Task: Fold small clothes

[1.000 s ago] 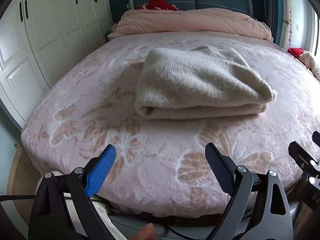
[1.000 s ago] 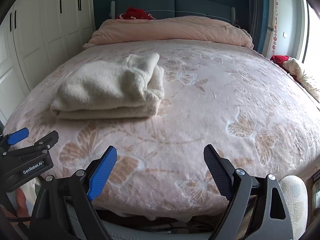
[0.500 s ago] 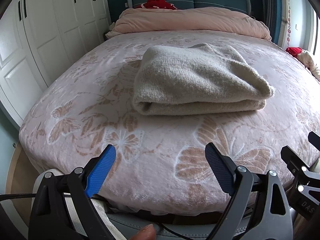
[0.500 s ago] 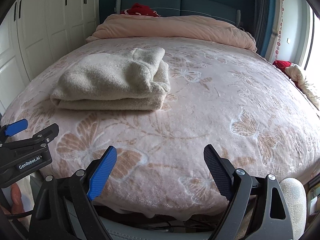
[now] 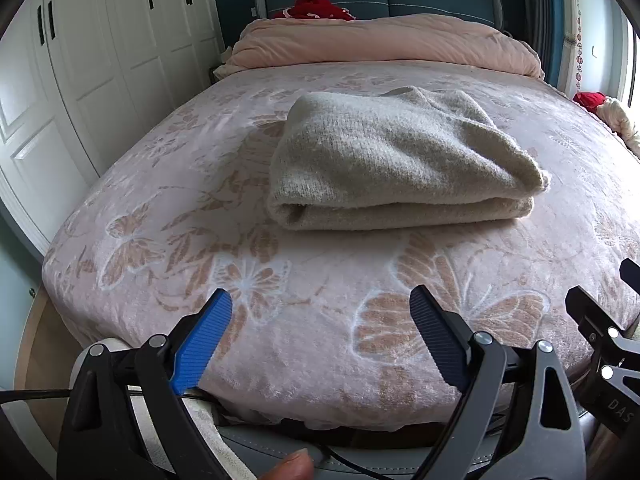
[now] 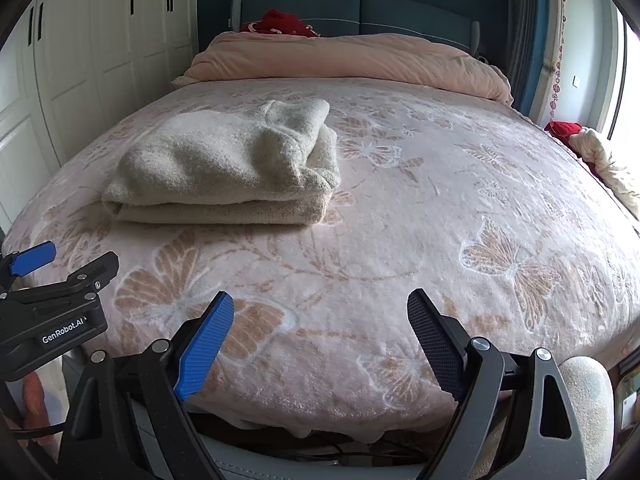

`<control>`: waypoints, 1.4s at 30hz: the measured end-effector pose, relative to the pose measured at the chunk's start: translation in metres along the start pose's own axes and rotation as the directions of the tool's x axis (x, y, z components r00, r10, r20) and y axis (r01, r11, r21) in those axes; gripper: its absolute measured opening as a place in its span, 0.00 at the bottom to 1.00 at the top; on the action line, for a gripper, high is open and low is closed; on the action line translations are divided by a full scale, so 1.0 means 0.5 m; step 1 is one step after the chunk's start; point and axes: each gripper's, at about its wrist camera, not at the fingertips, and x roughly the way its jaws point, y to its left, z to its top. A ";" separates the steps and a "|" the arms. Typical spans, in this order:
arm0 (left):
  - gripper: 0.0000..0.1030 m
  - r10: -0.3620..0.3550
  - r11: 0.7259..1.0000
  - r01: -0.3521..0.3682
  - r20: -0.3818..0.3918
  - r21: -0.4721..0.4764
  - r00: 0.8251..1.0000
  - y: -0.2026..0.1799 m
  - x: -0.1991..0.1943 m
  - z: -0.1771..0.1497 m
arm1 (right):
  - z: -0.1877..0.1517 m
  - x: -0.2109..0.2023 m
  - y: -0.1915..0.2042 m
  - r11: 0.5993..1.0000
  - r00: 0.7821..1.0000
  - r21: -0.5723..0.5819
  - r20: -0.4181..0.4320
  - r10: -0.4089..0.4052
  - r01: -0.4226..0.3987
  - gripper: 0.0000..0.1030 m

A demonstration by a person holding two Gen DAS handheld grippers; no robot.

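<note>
Sweater [image 5: 396, 160] is seen folded on the bed [image 5: 200, 184], well apart from both hand-held grippers. Left hand-held gripper [image 5: 320, 336] and right hand-held gripper [image 6: 320, 336] are held wide open, empty. Soft, light, floppy knit is judged; best gripped at the layered near edge.

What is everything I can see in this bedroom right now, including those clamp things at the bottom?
Folded fuzzy knit garment: one, beige, lying on the bed left of centre.
Plush butterfly-patterned bedspread: one, pale pink, covering the bed.
Rolled quilt: one, peach, at the head.
Padded headboard: one, teal.
Red cloth: one, by the headboard.
Panelled wardrobe doors: several, white, left wall.
Left gripper: one, black with blue pads, open, empty.
Right gripper: one, same colours, open, empty.
</note>
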 end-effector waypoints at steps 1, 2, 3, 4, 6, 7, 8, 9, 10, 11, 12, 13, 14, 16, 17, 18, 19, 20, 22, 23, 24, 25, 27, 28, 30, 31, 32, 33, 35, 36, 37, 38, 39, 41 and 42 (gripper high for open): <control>0.85 0.000 1.000 0.000 -0.001 0.000 1.000 0.000 0.000 0.000 | 0.000 0.000 0.000 1.000 1.000 0.000 0.001 0.000 0.000 0.84; 0.85 0.001 1.000 -0.001 -0.001 0.001 1.000 0.000 0.000 0.000 | 0.001 0.000 -0.001 1.000 1.000 0.000 0.001 0.000 0.000 0.84; 0.85 0.002 1.000 -0.002 -0.001 0.000 1.000 0.000 0.000 0.000 | 0.001 -0.001 -0.001 1.000 1.000 0.000 0.002 0.000 0.000 0.84; 0.85 0.002 1.000 -0.002 -0.001 0.000 1.000 0.000 -0.001 0.000 | 0.001 -0.002 -0.001 1.000 1.000 0.000 0.003 0.001 -0.001 0.84; 0.85 0.003 1.000 -0.003 0.000 0.000 1.000 -0.001 -0.001 0.000 | 0.002 -0.002 -0.002 1.000 1.000 0.000 0.004 0.002 -0.002 0.84; 0.85 0.003 1.000 -0.003 0.001 0.001 1.000 -0.001 -0.002 0.001 | 0.003 -0.003 -0.002 1.000 1.000 0.001 0.005 0.002 -0.002 0.84; 0.85 0.005 1.000 -0.005 0.002 0.002 1.000 -0.002 -0.002 0.001 | 0.004 -0.003 -0.003 1.000 1.000 0.000 0.006 0.002 -0.002 0.84; 0.85 0.006 1.000 -0.006 0.003 0.003 1.000 -0.002 -0.002 0.001 | 0.004 -0.003 -0.003 1.000 1.000 0.001 0.007 0.001 -0.001 0.84; 0.85 0.006 1.000 -0.006 0.003 0.004 1.000 -0.003 -0.003 0.002 | 0.003 -0.003 -0.002 1.000 1.000 0.001 0.007 0.002 -0.002 0.84; 0.85 0.007 1.000 -0.007 0.004 0.005 1.000 -0.003 -0.004 0.002 | 0.004 -0.003 -0.003 1.000 1.000 0.000 0.007 0.002 -0.002 0.84; 0.85 0.007 1.000 -0.007 0.004 0.006 1.000 -0.001 -0.003 0.002 | 0.003 -0.003 -0.003 1.000 1.000 0.000 0.007 0.002 -0.002 0.84; 0.85 0.007 1.000 -0.007 0.004 0.005 1.000 -0.004 -0.005 0.001 | 0.004 -0.003 -0.003 1.000 1.000 0.000 0.007 0.002 -0.002 0.84; 0.85 0.009 1.000 -0.009 0.005 0.004 1.000 -0.005 -0.005 0.001 | 0.003 -0.003 -0.003 1.000 1.000 0.000 0.006 0.002 -0.002 0.84; 0.85 0.008 1.000 -0.008 0.004 0.005 1.000 -0.005 -0.005 0.001 | 0.003 -0.003 -0.003 1.000 1.000 0.000 0.007 0.001 -0.001 0.84; 0.85 0.009 1.000 -0.009 0.004 0.005 1.000 -0.003 -0.005 0.002 | 0.003 -0.004 -0.001 1.000 1.000 0.001 0.008 0.001 -0.001 0.84; 0.85 0.009 1.000 -0.009 0.004 0.004 1.000 -0.005 -0.005 0.001 | 0.003 -0.004 -0.001 1.000 1.000 0.001 0.007 0.001 -0.001 0.84; 0.85 0.011 1.000 -0.011 0.003 0.004 1.000 -0.007 -0.006 0.001 | 0.003 -0.004 -0.001 1.000 1.000 0.001 0.006 0.001 -0.001 0.84; 0.85 0.011 1.000 -0.011 0.002 0.004 1.000 -0.007 -0.007 0.001 | 0.003 -0.004 -0.001 1.000 1.000 0.001 0.007 0.000 0.000 0.84; 0.85 0.011 1.000 -0.011 0.003 0.004 1.000 -0.007 -0.007 0.001 | 0.003 -0.004 -0.001 1.000 1.000 0.001 0.007 0.000 0.000 0.84; 0.85 0.011 1.000 -0.011 0.003 0.005 1.000 -0.005 -0.006 0.002 | 0.003 -0.004 -0.001 1.000 1.000 0.001 0.007 0.001 -0.001 0.84; 0.85 0.010 1.000 -0.010 0.003 0.005 1.000 -0.006 -0.007 0.002 | 0.003 -0.004 -0.001 1.000 1.000 0.001 0.006 0.001 -0.001 0.84; 0.85 0.011 1.000 -0.011 0.003 0.005 1.000 -0.007 -0.007 0.001 | 0.003 -0.004 0.000 1.000 1.000 0.001 0.006 -0.001 0.000 0.84; 0.85 0.011 1.000 -0.011 0.004 0.006 1.000 -0.007 -0.008 0.002 | 0.004 -0.005 0.000 1.000 1.000 0.002 0.007 -0.001 0.001 0.84; 0.85 0.009 1.000 -0.010 0.005 0.007 1.000 -0.009 -0.009 0.001 | 0.004 -0.005 0.000 1.000 1.000 0.001 0.008 -0.001 0.001 0.84; 0.85 0.009 1.000 -0.009 0.006 0.011 1.000 -0.007 -0.009 0.002 | 0.004 -0.004 0.002 1.000 1.000 0.002 0.009 -0.002 0.002 0.84; 0.85 0.008 1.000 -0.008 0.005 0.010 1.000 -0.007 -0.009 0.001 | 0.004 -0.004 0.002 1.000 1.000 0.002 0.009 -0.002 0.002 0.84; 0.85 0.009 1.000 -0.009 0.005 0.009 1.000 -0.007 -0.009 0.002 | 0.003 -0.004 0.001 1.000 1.000 0.002 0.008 -0.002 0.002 0.84; 0.85 0.009 1.000 -0.009 0.005 0.009 1.000 -0.007 -0.010 0.002 | 0.004 -0.004 0.001 1.000 1.000 0.002 0.008 -0.002 0.002 0.84; 0.85 0.010 1.000 -0.010 0.005 0.009 1.000 -0.007 -0.010 0.002 | 0.003 -0.004 0.001 1.000 1.000 0.002 0.009 -0.002 0.002 0.84; 0.85 0.009 1.000 -0.009 0.005 0.010 1.000 -0.007 -0.009 0.001 | 0.004 -0.004 0.001 1.000 1.000 0.002 0.009 -0.001 0.001 0.84; 0.85 0.009 1.000 -0.009 0.006 0.010 1.000 -0.007 -0.009 0.001 | 0.003 -0.004 0.001 1.000 1.000 0.002 0.009 -0.001 0.001 0.84; 0.85 0.009 1.000 -0.009 0.006 0.010 1.000 -0.007 -0.009 0.001 | 0.003 -0.004 0.001 1.000 1.000 0.002 0.008 -0.001 0.001 0.84; 0.85 0.009 1.000 -0.009 0.005 0.011 1.000 -0.007 -0.009 0.001 | 0.003 -0.004 0.001 1.000 1.000 0.002 0.009 -0.002 0.002 0.84; 0.85 0.010 1.000 -0.010 0.005 0.012 1.000 -0.008 -0.009 0.001 | 0.003 -0.004 0.001 1.000 1.000 0.002 0.009 -0.002 0.002 0.84; 0.85 0.011 1.000 -0.011 0.005 0.015 1.000 -0.008 -0.009 0.001 | 0.004 -0.004 0.001 1.000 1.000 0.002 0.009 -0.002 0.002 0.84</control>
